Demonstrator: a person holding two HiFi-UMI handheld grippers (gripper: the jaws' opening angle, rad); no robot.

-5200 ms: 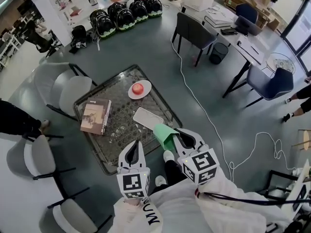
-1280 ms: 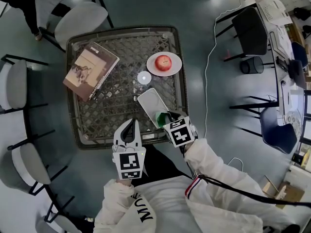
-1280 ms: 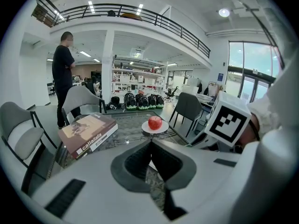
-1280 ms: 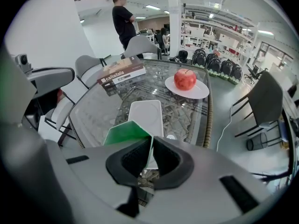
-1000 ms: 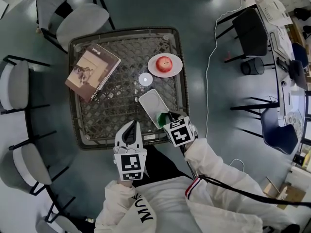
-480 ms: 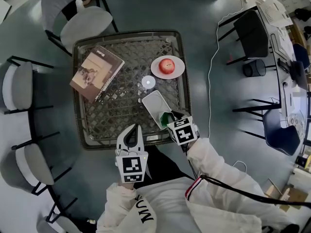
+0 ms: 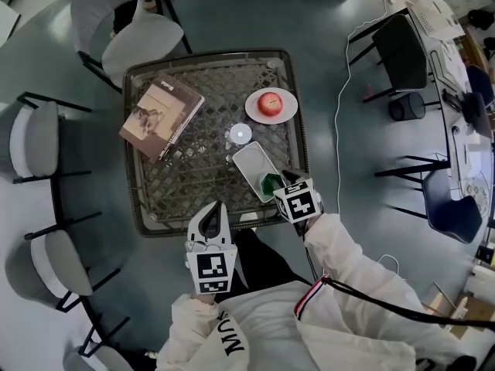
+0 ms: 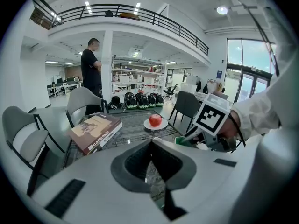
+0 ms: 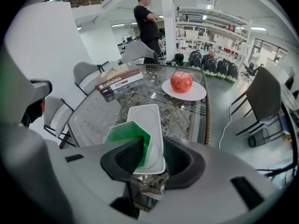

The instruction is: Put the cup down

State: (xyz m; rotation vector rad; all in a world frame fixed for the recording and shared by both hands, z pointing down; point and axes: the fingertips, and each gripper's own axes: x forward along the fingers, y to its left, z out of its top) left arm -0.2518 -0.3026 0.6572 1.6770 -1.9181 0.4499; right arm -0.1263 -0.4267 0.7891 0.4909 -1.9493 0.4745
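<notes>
Jaws of the left gripper (image 7: pixel 218 209) met tip to tip on nothing, with the green cup (image 9: pixel 124 132) well off to their right. That cup stood mouth-up on the near end of the white tray (image 9: pixel 147 115), one wall between the jaws of the right gripper (image 9: pixel 153 146), which had just been opening and stood wide, not pressing it. With the right gripper the nearer, withdrawal likely meant lifting straight up along the cup's upright axis.

- Bare near-left stretch of table (image 7: pixel 182 188), on the near side of book (image 7: pixel 161 118).
- Along right side: tray (image 7: pixel 252 161), cup (image 7: pixel 271 182), plate (image 7: pixel 285 114) with apple (image 7: pixel 269 103).
- White disc (image 7: pixel 240 134) mid-table, between book and plate.
</notes>
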